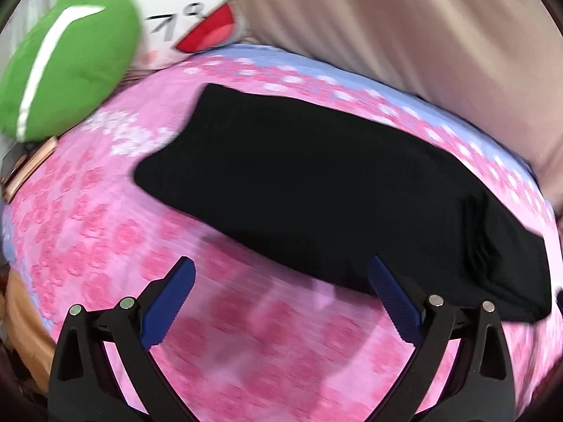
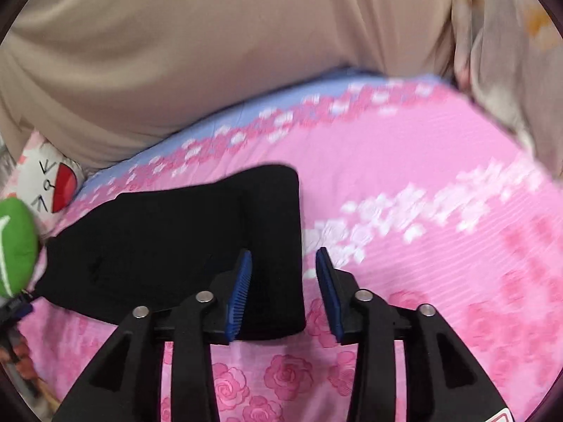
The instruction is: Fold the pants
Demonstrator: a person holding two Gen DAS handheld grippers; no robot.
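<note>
Black pants (image 1: pixel 316 183) lie folded into a long flat strip on a pink floral bedsheet (image 1: pixel 267 358). In the left wrist view my left gripper (image 1: pixel 281 263) stands wide open at the strip's near edge, with its right finger (image 1: pixel 394 302) over the cloth and its left finger over the sheet. In the right wrist view the same pants (image 2: pixel 169 242) reach from the left to the middle. My right gripper (image 2: pixel 284 253) is partly open over their squared right end. That end's edge lies between the blue pads, and they do not press on it.
A green plush cushion (image 1: pixel 70 63) and a white cartoon-face cushion (image 1: pixel 197 10) sit at the bed's far left. Beige fabric (image 2: pixel 211 52) hangs along the far side. A rose-gold flat object (image 1: pixel 31 165) lies at the left edge. Bare sheet (image 2: pixel 440 193) spreads right of the pants.
</note>
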